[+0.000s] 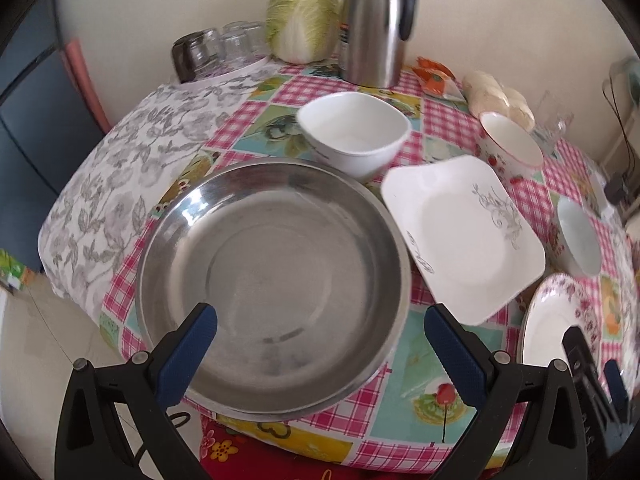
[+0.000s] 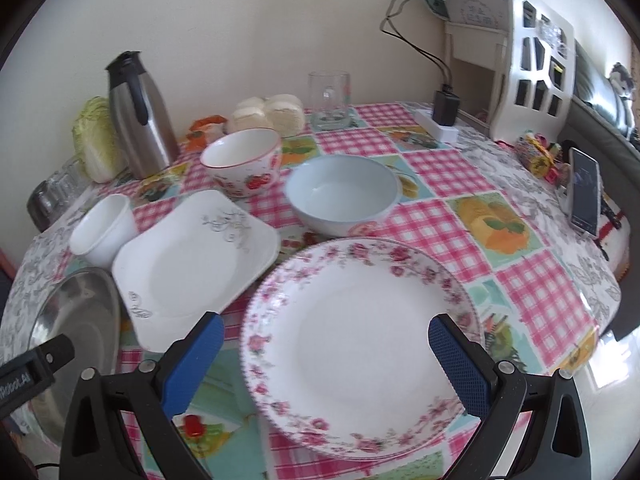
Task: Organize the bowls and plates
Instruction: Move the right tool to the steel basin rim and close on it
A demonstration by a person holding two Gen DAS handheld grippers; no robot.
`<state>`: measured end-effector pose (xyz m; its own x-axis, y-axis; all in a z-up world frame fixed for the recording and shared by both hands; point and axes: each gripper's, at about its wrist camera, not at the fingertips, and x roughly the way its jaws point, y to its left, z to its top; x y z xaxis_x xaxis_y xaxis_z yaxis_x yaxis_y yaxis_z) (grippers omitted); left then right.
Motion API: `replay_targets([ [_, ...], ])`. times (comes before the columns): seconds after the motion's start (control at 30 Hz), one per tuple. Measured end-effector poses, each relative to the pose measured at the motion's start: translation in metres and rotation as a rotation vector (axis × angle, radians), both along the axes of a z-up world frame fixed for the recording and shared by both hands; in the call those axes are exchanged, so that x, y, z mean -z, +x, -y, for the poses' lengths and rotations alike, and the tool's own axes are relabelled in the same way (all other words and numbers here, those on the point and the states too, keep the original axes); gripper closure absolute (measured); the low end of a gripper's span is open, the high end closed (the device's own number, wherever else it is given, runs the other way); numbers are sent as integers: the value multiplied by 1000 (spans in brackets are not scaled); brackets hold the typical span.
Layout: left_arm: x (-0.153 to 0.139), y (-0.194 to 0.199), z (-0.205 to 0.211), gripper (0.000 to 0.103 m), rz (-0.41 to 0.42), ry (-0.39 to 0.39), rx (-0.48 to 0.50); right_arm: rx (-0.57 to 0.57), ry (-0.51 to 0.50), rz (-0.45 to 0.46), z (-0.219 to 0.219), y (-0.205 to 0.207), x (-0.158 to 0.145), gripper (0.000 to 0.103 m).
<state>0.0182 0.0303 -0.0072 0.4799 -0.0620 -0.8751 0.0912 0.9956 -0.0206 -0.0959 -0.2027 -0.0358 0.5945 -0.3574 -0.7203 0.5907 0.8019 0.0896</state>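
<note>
A wide steel basin sits at the table's near left, and my left gripper hangs open above its near rim. To its right lies a white square plate, then a round plate with pink flowers, over which my right gripper is open. Behind stand a white square bowl, a strawberry bowl and a pale blue bowl.
At the back are a steel thermos, a cabbage, upturned glasses, buns and a glass mug. A phone, a charger and a white rack are at the right. The tablecloth edge is near.
</note>
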Motion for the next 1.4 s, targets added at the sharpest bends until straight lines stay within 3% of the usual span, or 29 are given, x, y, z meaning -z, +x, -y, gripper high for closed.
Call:
replay_targets([
  [0.33, 6, 18, -73, 0, 21, -115, -228, -187, 80, 70, -44, 24, -1, 0],
  [0.67, 19, 29, -118, 0, 80, -215, -329, -369, 176, 67, -80, 50, 12, 0],
  [0.83, 34, 38, -130, 0, 26, -240, -322, -417, 238, 38, -87, 59, 22, 0],
  [1.0, 45, 42, -140, 0, -5, -194, -365, -431, 310, 18, -86, 67, 31, 17],
  [1.13, 54, 46, -149, 2, -26, -210, -387, -412, 368, -6, -84, 73, 40, 26],
  [1.23, 57, 49, -151, 18, -33, -213, -382, -419, 386, -19, -85, 77, 44, 34],
  [1.37, 64, 53, -152, 34, -55, -215, -377, -441, 396, -16, -89, 81, 44, 51],
  [1.4, 66, 54, -152, 42, -61, -216, -378, -442, 397, -17, -90, 82, 45, 56],
])
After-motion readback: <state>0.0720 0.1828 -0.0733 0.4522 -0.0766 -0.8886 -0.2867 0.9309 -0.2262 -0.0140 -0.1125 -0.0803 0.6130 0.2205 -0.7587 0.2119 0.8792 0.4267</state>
